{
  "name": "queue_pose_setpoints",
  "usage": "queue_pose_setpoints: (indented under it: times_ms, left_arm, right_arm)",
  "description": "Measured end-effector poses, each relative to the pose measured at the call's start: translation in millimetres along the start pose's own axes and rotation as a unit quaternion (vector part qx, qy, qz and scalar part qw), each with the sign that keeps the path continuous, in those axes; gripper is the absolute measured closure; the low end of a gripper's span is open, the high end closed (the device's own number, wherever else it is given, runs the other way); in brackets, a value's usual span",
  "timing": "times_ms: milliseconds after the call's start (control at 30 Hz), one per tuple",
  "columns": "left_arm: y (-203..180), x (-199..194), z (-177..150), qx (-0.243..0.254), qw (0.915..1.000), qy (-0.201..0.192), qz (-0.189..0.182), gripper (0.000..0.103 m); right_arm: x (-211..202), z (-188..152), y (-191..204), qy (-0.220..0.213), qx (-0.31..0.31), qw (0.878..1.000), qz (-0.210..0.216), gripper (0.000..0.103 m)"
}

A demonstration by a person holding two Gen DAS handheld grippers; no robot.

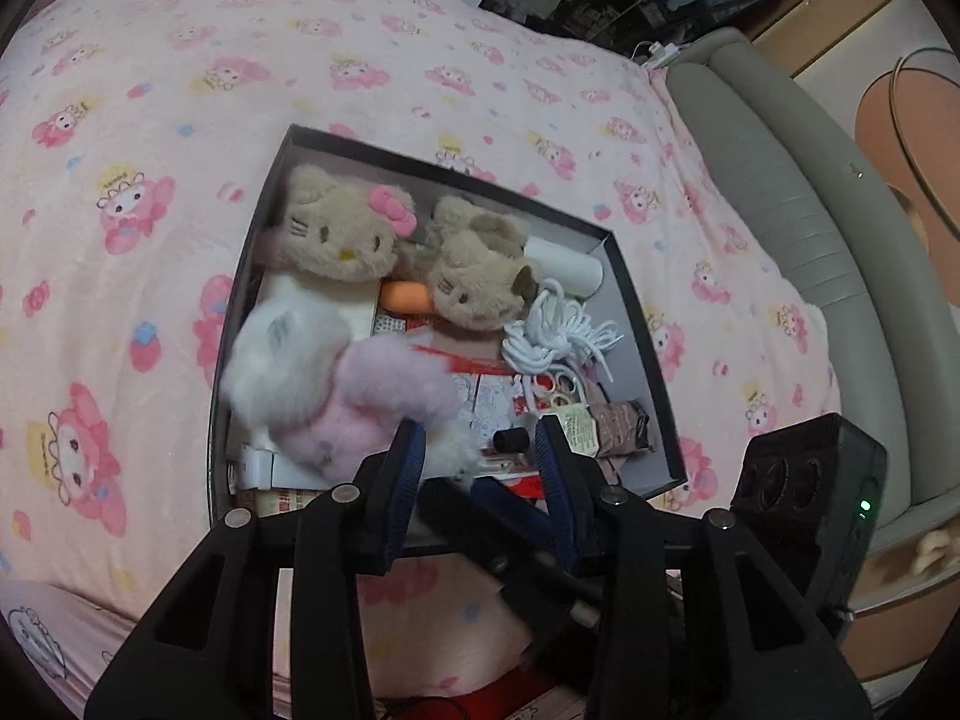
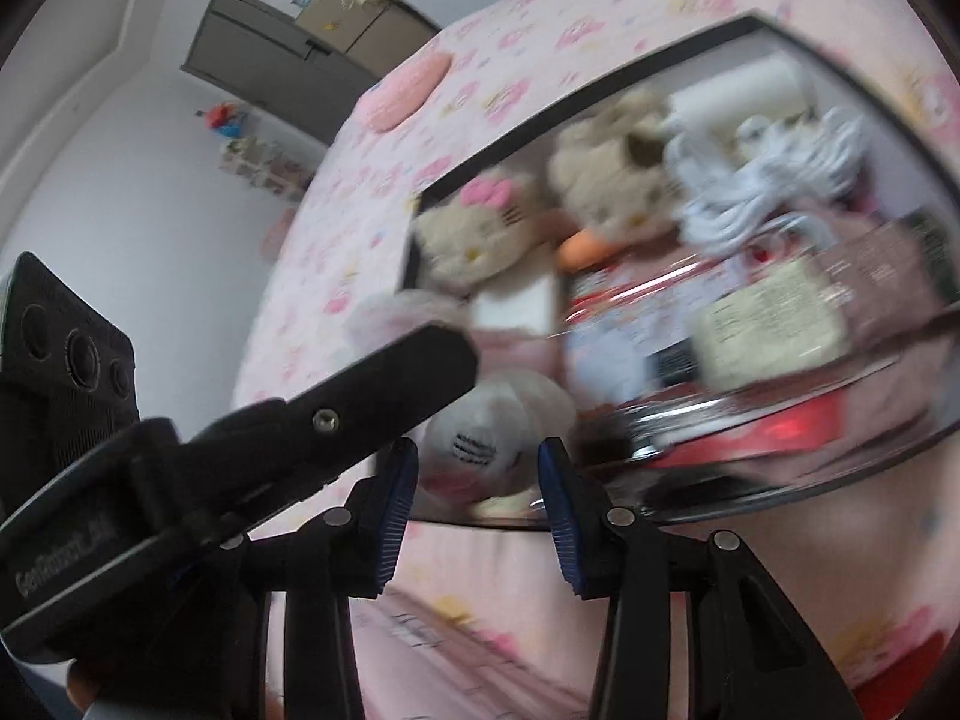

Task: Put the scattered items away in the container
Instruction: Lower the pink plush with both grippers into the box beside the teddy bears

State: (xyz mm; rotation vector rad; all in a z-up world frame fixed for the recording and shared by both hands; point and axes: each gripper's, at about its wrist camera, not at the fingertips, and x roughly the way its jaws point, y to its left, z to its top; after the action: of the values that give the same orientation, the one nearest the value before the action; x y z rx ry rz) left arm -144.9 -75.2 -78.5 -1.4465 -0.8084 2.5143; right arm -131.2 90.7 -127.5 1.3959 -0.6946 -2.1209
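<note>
Plainly the white-and-pink plush cat [image 1: 312, 378] is the piece in hand: it lies at the near left corner of the dark box [image 1: 645, 324], its body draped over the box's left rim and its lower end reaching toward the left gripper [image 1: 477, 450]. I judge it light, soft and squashy, not slippery and in no way fragile; a pinch on the thick pink body should hold better than one on a thin limb or loose fur (which would only slide out).

Whether the left gripper's pads press on the white tuft between them, I cannot tell; the jaws stand partly apart. The right gripper [image 2: 477, 468] hangs at the box's near edge with its jaws partly apart, the plush's stitched face just beyond them, apparently untouched.

Only the left wrist view shows the box contents sharply: two beige plush cats [image 1: 345, 234], a white cord bundle [image 1: 558, 336], a white roll and paper goods, all on a pink printed blanket [image 1: 150, 180]. Only the right wrist view, though blurred, shows the plush's face, the other gripper's body and a wardrobe [image 2: 288, 42] beyond the bed.
</note>
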Motion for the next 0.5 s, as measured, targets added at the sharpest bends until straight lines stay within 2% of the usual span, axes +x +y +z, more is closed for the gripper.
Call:
queue_pose_setpoints:
  times_ms: [133, 233, 300, 500]
  left_arm:
    - [10, -23, 1, -0.009, 0.9990, -0.043, 0.013, 0.065]
    - [23, -36, 3, -0.019, 0.9961, -0.064, 0.058, 0.065]
    - [32, -41, 1, -0.027, 0.9944, -0.069, 0.075, 0.065]
    - [47, -28, -3, -0.040, 0.9964, -0.045, 0.060, 0.066]
  right_arm:
    - [-13, 7, -16, -0.025, 0.019, 0.999, -0.012, 0.064]
    - [-17, 11, -12, -0.030, 0.006, 0.999, -0.015, 0.064]
    - [-16, 11, -3, -0.026, -0.009, 1.000, -0.009, 0.064]
    - [4, 9, 24, 0.004, -0.065, 0.998, -0.017, 0.064]
